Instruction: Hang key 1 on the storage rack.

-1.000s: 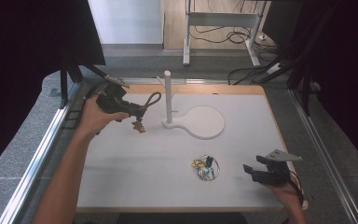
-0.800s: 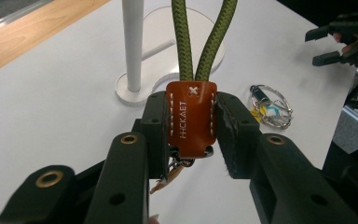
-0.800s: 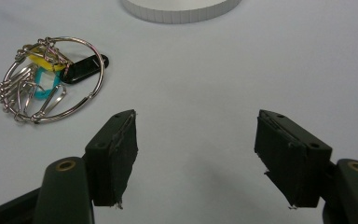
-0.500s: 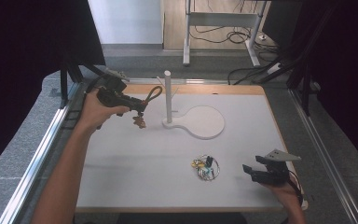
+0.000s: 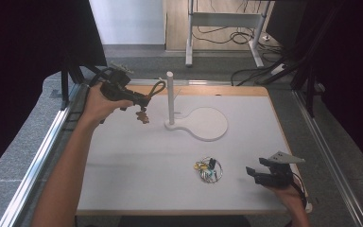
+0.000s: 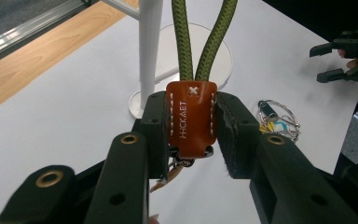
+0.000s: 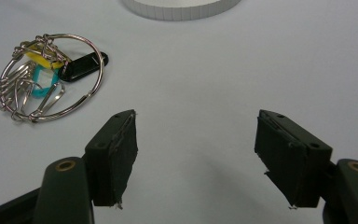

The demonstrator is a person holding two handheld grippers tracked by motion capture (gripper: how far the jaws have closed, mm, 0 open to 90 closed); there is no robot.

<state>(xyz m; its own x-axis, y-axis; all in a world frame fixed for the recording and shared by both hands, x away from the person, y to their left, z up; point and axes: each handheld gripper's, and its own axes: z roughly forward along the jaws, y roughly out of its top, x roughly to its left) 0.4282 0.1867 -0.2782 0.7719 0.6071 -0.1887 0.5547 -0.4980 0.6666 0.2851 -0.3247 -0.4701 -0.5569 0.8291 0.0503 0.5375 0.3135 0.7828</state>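
We hold left tool (image 6: 191,121) clenched on keychain's leather tab (image 6: 191,116), cord loop (image 5: 157,88) raised beside stand post (image 5: 170,97). Right tool (image 7: 196,140) released over worktop (image 5: 137,161). Risk: loop misses post top, snags.

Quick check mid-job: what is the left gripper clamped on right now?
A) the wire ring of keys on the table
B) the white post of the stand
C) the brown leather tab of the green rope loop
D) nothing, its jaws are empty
C: in the left gripper view, the left gripper has both pads pressed on the brown leather tab under the green rope loop.
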